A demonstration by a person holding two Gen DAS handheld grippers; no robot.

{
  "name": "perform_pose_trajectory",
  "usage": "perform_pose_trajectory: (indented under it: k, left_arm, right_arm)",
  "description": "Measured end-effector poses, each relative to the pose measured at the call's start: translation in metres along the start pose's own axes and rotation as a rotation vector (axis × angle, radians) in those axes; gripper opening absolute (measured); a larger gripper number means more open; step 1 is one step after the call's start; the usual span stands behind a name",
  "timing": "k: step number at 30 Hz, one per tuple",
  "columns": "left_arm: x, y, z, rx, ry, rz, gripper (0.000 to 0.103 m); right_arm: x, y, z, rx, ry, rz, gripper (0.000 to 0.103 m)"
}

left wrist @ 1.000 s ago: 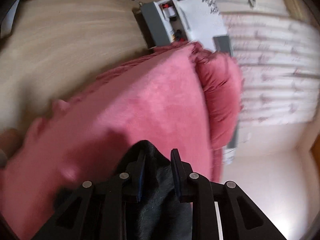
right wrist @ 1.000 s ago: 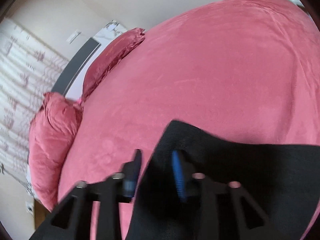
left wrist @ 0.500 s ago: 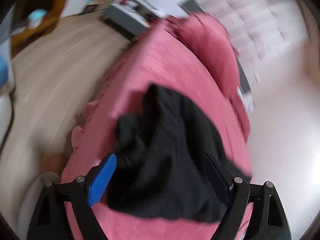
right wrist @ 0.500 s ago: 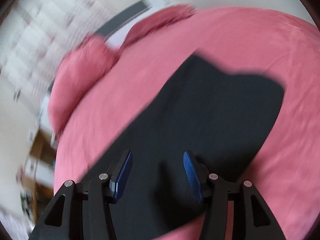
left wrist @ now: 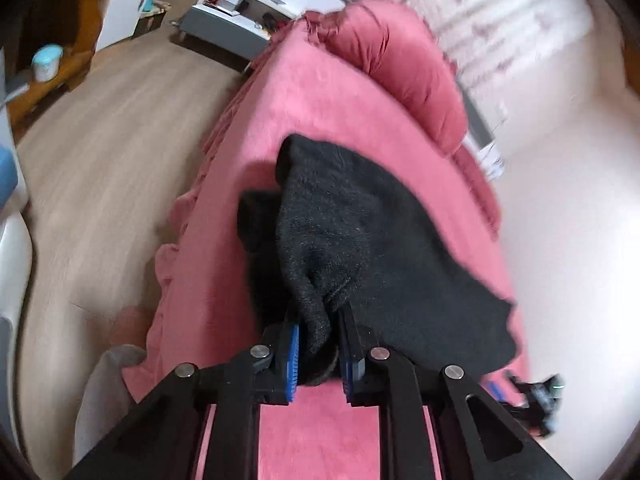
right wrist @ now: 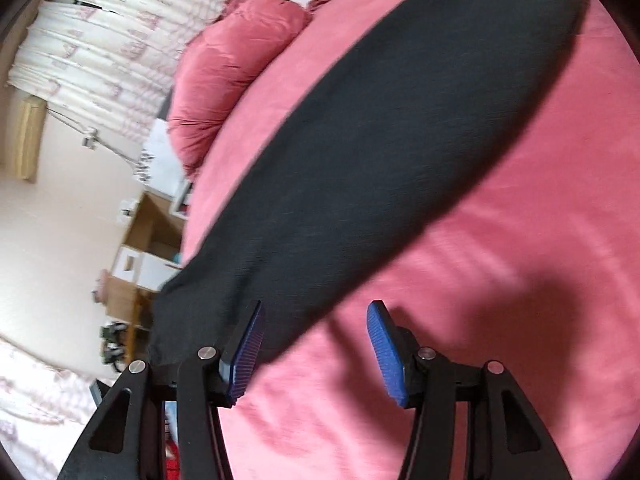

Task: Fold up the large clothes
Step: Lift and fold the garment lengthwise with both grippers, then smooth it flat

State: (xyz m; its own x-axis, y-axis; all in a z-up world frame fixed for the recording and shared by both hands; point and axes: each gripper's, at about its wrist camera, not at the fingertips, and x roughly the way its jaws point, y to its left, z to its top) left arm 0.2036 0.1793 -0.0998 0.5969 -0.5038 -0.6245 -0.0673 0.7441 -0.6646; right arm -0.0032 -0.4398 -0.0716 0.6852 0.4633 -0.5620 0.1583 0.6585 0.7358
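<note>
A large black garment lies on a pink bed. In the left wrist view my left gripper is shut on a bunched fold at the garment's near edge, and the cloth spreads away from it. In the right wrist view the garment stretches as a long flat band across the bed. My right gripper is open and empty just above the bed, its left finger over the garment's near edge.
Pink pillows lie at the head of the bed, also in the right wrist view. A grey and white bedside unit and wooden floor are to the left. Curtains and wooden furniture stand beyond the bed.
Both grippers let go of the garment as it dropped onto the bed. My left gripper has since shut on a fold at the near edge. My right gripper has opened wider and stays empty.
</note>
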Motion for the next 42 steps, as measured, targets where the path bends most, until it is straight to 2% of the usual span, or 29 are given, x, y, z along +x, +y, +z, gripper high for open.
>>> perform_pose_trajectory:
  k: [2,4,6,8,9,10,11,12,14,16,18,20,22,24,26,27,28,29,31,32,33,35,37,39,42]
  left_arm:
    - [-0.003,0.010,-0.005,-0.008,0.041,0.003,0.016]
    - [0.003,0.013,-0.014,0.068,0.092,0.073,0.014]
    - [-0.005,0.021,-0.019,0.089,0.055,0.167,0.018]
    - [-0.023,0.033,-0.017,0.008,-0.020,0.243,0.019]
    - [-0.029,0.034,-0.016,-0.009,-0.052,0.250,0.020]
    - [-0.038,0.027,-0.012,-0.001,-0.104,0.235,0.020]
    - [-0.039,0.019,-0.009,0.027,-0.120,0.243,0.020]
    - [-0.037,0.003,-0.006,0.091,-0.134,0.266,0.020]
    - [-0.022,-0.044,-0.003,0.265,-0.138,0.242,0.020]
    - [0.001,-0.091,-0.004,0.409,-0.124,0.174,0.029]
    - [0.041,-0.140,-0.008,0.570,-0.074,0.096,0.038]
    - [0.075,-0.166,-0.011,0.682,-0.043,0.105,0.038]
    - [0.118,-0.185,-0.004,0.744,0.000,0.149,0.038]
    - [0.158,-0.184,0.012,0.725,0.049,0.204,0.038]
    - [0.182,-0.169,0.030,0.705,0.058,0.264,0.034]
    - [0.198,-0.160,0.039,0.696,0.064,0.296,0.025]
    - [0.201,-0.154,0.044,0.696,0.058,0.307,0.022]
    - [0.206,-0.148,0.050,0.698,0.029,0.310,0.021]
    - [0.210,-0.140,0.057,0.697,-0.052,0.365,0.021]
    - [0.213,-0.132,0.065,0.648,-0.059,0.368,0.022]
    - [0.217,-0.121,0.073,0.571,-0.061,0.381,0.030]
    - [0.215,-0.106,0.079,0.477,-0.065,0.337,0.030]
    - [0.202,-0.108,0.076,0.477,-0.077,0.301,0.030]
    - [0.181,-0.114,0.069,0.517,-0.110,0.287,0.031]
    - [0.146,-0.116,0.051,0.557,-0.141,0.221,0.041]
  right_arm:
    - [0.014,0.013,-0.006,-0.030,0.030,0.077,0.055]
    - [0.035,0.025,-0.011,-0.073,0.103,0.111,0.055]
    - [0.055,0.030,-0.016,-0.097,0.163,0.063,0.055]
    - [0.064,0.030,-0.015,-0.088,0.162,0.045,0.055]
    - [0.063,0.029,-0.012,-0.068,0.147,0.045,0.055]
    - [0.062,0.031,-0.009,-0.046,0.146,0.052,0.055]
    - [0.060,0.033,-0.006,-0.042,0.142,0.070,0.055]
    - [0.054,0.039,-0.001,-0.074,0.122,0.075,0.055]
    - [0.045,0.050,0.011,-0.155,0.085,0.033,0.055]
    - [0.033,0.057,0.019,-0.228,0.037,-0.007,0.055]
    - [0.031,0.067,0.036,-0.321,0.010,-0.051,0.055]
    - [0.052,0.083,0.053,-0.425,0.034,-0.126,0.055]
    - [0.082,0.099,0.070,-0.537,0.086,-0.189,0.055]
    - [0.113,0.104,0.081,-0.610,0.156,-0.261,0.052]
    - [0.148,0.111,0.093,-0.665,0.219,-0.317,0.052]
    - [0.165,0.112,0.096,-0.695,0.249,-0.347,0.052]
    - [0.184,0.116,0.100,-0.737,0.255,-0.393,0.052]
    - [0.194,0.120,0.104,-0.769,0.233,-0.418,0.052]
    - [0.212,0.126,0.117,-0.761,0.196,-0.447,0.053]
    - [0.215,0.126,0.120,-0.741,0.176,-0.453,0.053]
    - [0.218,0.128,0.124,-0.726,0.151,-0.461,0.052]
    - [0.225,0.128,0.127,-0.742,0.124,-0.497,0.053]
    - [0.216,0.123,0.131,-0.685,0.116,-0.460,0.053]
    - [0.179,0.119,0.131,-0.590,0.075,-0.346,0.053]
    - [0.107,0.115,0.103,-0.513,0.027,-0.076,0.053]
